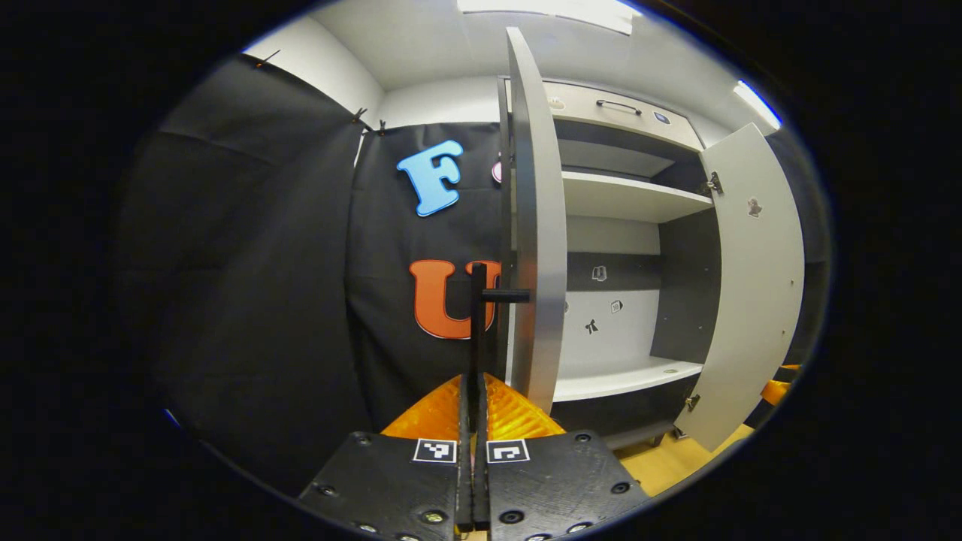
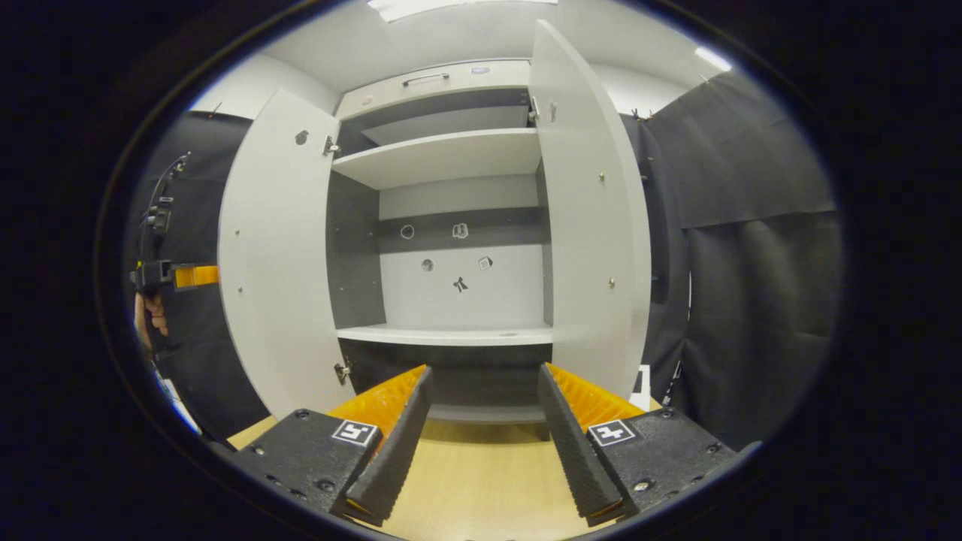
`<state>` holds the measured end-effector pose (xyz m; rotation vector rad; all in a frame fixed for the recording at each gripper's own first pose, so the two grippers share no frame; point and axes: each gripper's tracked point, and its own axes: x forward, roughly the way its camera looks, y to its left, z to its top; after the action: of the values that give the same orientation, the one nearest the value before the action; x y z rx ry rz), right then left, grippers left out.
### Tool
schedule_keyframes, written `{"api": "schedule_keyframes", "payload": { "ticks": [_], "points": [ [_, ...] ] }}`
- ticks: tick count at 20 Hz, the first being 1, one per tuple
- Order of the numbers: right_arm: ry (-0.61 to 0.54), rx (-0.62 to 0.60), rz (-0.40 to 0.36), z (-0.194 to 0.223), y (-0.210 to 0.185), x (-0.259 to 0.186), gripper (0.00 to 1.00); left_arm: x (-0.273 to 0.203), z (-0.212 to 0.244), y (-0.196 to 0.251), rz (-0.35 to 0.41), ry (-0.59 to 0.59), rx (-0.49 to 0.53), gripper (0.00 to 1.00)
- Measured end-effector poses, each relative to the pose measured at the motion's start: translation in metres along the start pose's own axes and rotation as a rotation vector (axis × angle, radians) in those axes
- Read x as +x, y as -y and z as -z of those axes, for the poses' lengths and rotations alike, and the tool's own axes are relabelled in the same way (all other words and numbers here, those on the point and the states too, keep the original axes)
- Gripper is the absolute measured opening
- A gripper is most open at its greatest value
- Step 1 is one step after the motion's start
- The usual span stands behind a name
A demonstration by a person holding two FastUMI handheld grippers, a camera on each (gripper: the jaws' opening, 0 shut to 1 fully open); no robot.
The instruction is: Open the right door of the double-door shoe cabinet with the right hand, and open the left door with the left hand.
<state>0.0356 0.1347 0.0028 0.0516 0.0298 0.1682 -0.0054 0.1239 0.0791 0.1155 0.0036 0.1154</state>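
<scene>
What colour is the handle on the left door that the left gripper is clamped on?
Black: the handle is a slim bar, clearest in the left gripper view.

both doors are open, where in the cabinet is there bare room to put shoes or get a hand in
The lower shelf is bare, bordered by the dark side walls and the back panel. The upper shelf is bare too. The way in between the left door and right door is open. It is tight at the left door's handle, which the left gripper clamps.
</scene>
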Motion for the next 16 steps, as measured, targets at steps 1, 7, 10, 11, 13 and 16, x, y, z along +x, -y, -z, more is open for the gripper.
{"api": "schedule_keyframes", "payload": {
  "ticks": [1, 7, 10, 11, 13, 16],
  "points": [
    [0.003, -0.005, 0.012, 0.002, 0.003, -0.001, 0.88, -0.014, 0.004, 0.011, 0.01, -0.002, 0.01, 0.0],
    [-0.007, -0.009, -0.013, 0.006, -0.003, -0.001, 0.88, -0.019, 0.052, 0.123, 0.136, 0.004, -0.054, 0.0],
    [0.007, -0.032, -0.014, 0.005, -0.001, -0.008, 0.88, -0.021, 0.074, 0.158, 0.163, -0.009, -0.027, 0.0],
    [0.011, -0.036, -0.009, 0.005, 0.001, -0.01, 0.87, -0.022, 0.074, 0.17, 0.191, -0.004, -0.036, 0.0],
    [0.019, -0.032, 0.002, 0.004, 0.006, -0.013, 0.86, -0.025, 0.08, 0.187, 0.25, -0.012, -0.067, 0.21],
    [0.023, -0.022, 0.022, 0.006, 0.015, -0.016, 0.86, -0.027, 0.086, 0.196, 0.256, -0.031, -0.066, 0.79]
  ]
}}
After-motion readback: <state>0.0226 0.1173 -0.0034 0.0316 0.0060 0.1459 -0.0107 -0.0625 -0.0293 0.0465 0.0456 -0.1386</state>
